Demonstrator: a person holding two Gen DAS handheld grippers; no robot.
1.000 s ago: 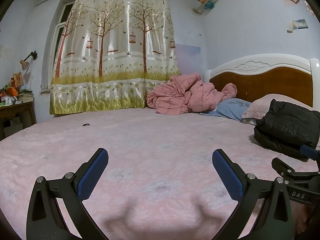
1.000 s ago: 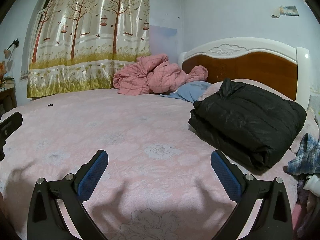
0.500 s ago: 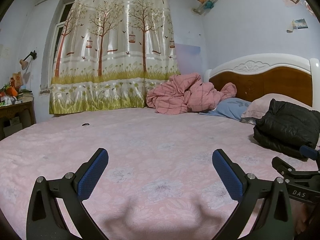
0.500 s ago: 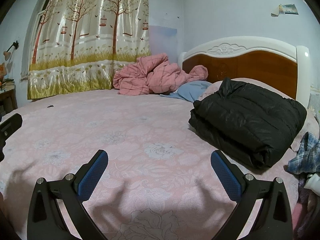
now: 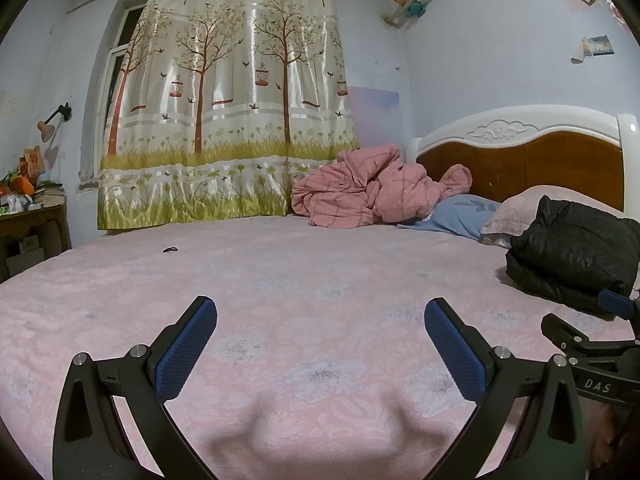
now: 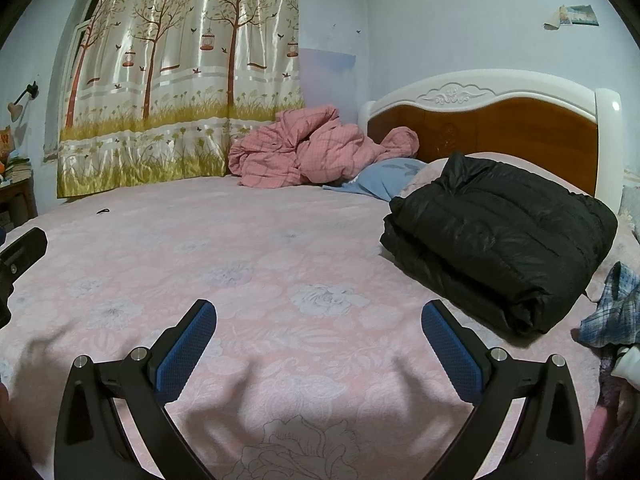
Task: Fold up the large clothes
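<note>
Left gripper (image 5: 320,336) and right gripper (image 6: 319,336) hovering over pink bedspread (image 6: 248,264), both spread wide, gripping nothing. Folded black puffer jacket (image 6: 500,236) lying near headboard (image 6: 500,120), against pillow (image 5: 520,208).

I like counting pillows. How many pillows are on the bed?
2: a blue pillow beside the pink quilt, and a pink pillow under the black jacket. More may be hidden.

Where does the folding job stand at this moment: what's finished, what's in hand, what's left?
Done: the black jacket lies folded into a neat bundle beside the pillows. In hand: nothing; the left gripper and right gripper are both open and empty over the bare pink bedsheet. Possibly left: the plaid garment crumpled at the bed's right edge.
</note>
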